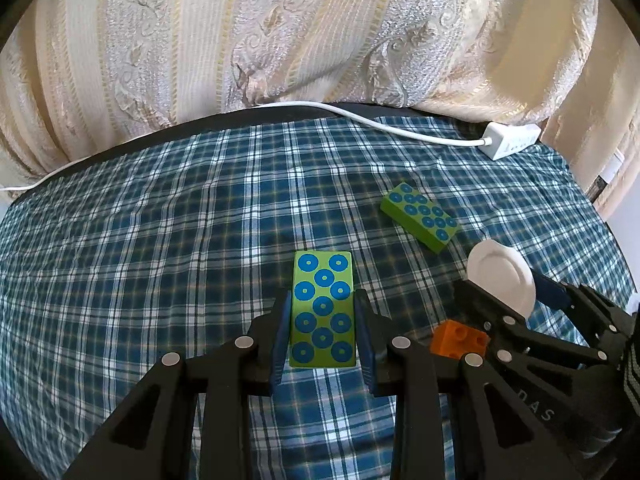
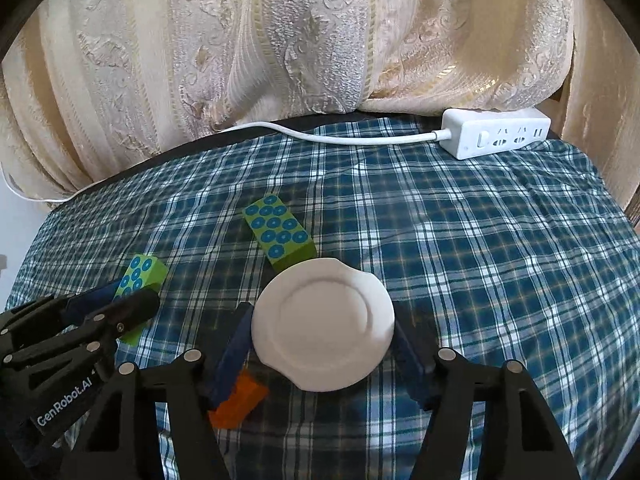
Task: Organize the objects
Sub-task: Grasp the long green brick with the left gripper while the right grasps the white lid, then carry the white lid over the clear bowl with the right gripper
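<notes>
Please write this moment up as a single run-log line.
left gripper: shut on green block | right gripper: shut on white plate | second green block, orange brick: loose on cloth

Left gripper (image 1: 323, 312): jaws clamp the green rectangular blue-dotted block (image 1: 323, 308).
White round plate (image 1: 502, 276): right of that block, in the right gripper (image 1: 516, 296).

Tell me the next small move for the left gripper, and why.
Probably carry the held green block over beside the other green block and set it down. The left gripper already clamps it, the twin lies apart on the cloth, and the right gripper holds the white disc.
</notes>
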Tool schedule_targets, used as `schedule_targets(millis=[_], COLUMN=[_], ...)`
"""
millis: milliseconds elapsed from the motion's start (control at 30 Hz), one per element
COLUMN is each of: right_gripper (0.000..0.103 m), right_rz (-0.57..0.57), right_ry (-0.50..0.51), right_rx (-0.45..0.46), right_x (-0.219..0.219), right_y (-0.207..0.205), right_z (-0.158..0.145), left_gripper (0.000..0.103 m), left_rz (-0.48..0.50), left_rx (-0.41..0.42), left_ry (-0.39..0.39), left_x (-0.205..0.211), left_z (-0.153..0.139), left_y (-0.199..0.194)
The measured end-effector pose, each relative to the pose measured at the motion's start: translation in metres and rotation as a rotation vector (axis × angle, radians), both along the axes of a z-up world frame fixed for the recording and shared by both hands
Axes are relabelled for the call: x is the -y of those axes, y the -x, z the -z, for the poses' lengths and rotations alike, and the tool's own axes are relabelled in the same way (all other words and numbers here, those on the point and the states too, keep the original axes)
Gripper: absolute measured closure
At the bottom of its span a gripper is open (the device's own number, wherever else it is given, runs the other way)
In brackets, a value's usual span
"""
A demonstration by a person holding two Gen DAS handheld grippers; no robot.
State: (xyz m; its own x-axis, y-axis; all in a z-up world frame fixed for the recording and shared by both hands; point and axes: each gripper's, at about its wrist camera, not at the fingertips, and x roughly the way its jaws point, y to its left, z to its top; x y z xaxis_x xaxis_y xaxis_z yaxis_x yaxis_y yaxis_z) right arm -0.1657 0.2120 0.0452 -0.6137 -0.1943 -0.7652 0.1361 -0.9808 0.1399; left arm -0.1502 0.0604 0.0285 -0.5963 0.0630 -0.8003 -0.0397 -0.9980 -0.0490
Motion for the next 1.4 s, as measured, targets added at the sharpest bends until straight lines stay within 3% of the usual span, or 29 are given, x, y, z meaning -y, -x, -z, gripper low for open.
schedule_targets(millis=[700, 1400], right_gripper=[0.034, 0.034], right_rz=[0.111, 0.378], right_ry=[0.037, -0.028], right_rx=[-0.078, -0.121], right_x=[-0.036, -0.151], right_y=[-0.070, -0.137], right_z=[-0.039, -0.065], left_gripper=[0.072, 0.072], left_rz=[0.074, 0.198], left_rx=[-0.046, -0.076], left_ry=[-0.010, 0.004], left_x=[-0.020, -0.060], left_z=[-0.022, -0.031], left_y=[-0.016, -0.044])
